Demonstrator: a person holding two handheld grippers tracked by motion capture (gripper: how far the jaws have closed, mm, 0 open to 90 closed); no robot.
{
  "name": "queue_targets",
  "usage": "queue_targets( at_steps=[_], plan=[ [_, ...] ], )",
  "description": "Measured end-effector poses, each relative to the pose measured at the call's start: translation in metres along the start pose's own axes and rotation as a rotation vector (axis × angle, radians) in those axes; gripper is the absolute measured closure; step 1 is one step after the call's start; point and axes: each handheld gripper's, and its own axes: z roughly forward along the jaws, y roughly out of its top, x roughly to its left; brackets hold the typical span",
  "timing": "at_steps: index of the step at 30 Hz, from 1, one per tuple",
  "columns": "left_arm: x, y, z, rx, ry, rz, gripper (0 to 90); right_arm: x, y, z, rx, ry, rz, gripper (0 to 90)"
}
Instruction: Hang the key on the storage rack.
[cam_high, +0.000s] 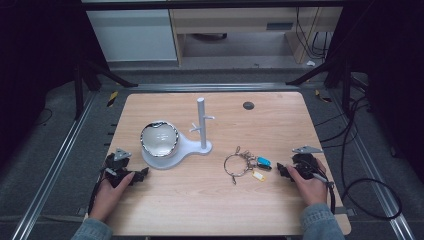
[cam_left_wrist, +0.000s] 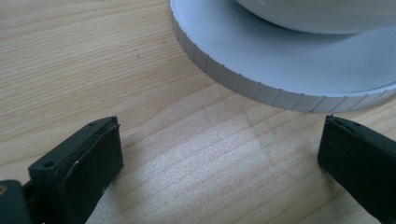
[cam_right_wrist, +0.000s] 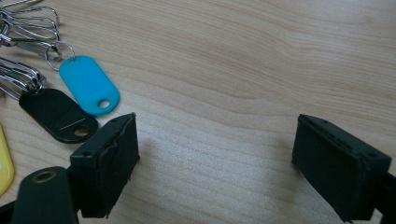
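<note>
We see a light wooden worktop (cam_high: 200, 200) with a person's two hands coming in from the near edge. The left hand (cam_high: 111, 192) holds the left gripper (cam_high: 142, 175) low on the worktop, just beside a white stand (cam_high: 187, 146). The stand has a round flat base, and a shiny silver bowl (cam_high: 159, 138) sits on that base. A tall white post with small pegs (cam_high: 202, 122) rises from the other end of the stand. In the left gripper view, the two black fingers (cam_left_wrist: 81, 168) are wide apart with bare wood between them, and the ridged rim of the white base (cam_left_wrist: 243, 84) lies just ahead. They hold nothing. The right hand (cam_high: 311, 185) holds the right gripper (cam_high: 281, 170) near the right side of the worktop. Its fingers (cam_right_wrist: 109, 161) are also wide apart and hold nothing. Just beside that gripper lies a bunch of key tags on a big wire ring (cam_high: 235, 164). In the right gripper view we see a blue tag (cam_right_wrist: 88, 85), a black tag (cam_right_wrist: 56, 114) and the edge of a yellow tag (cam_right_wrist: 3, 163), all lying flat. The black tag lies very near one finger, and we cannot tell if they touch. A small dark round spot (cam_high: 248, 105) sits in the worktop far from the hands.
</note>
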Motion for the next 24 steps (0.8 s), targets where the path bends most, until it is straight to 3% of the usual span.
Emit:
queue_targets(
  at_steps=[6, 10, 18, 24],
  plan=[
    [0.0, 0.0, 0.0, 0.0, 0.0, 0.0, 0.0, 0.004, 0.003, -0.005, -0.003, 0.01, -0.007, 20.2],
    [0.0, 0.0, 0.0, 0.0, 0.0, 0.0, 0.0, 0.007, 0.006, -0.011, 0.0, 0.028, -0.04, 27.0],
    [0.0, 0.0, 0.0, 0.002, 0.001, 0.002, 0.0, 0.024, 0.017, -0.018, 0.047, 0.082, -0.146, 43.1],
    [0.0, 0.0, 0.0, 0.002, 0.002, 0.0, 0.0, 0.032, 0.032, -0.021, 0.13, 0.114, -0.244, 55.9]
  ],
)
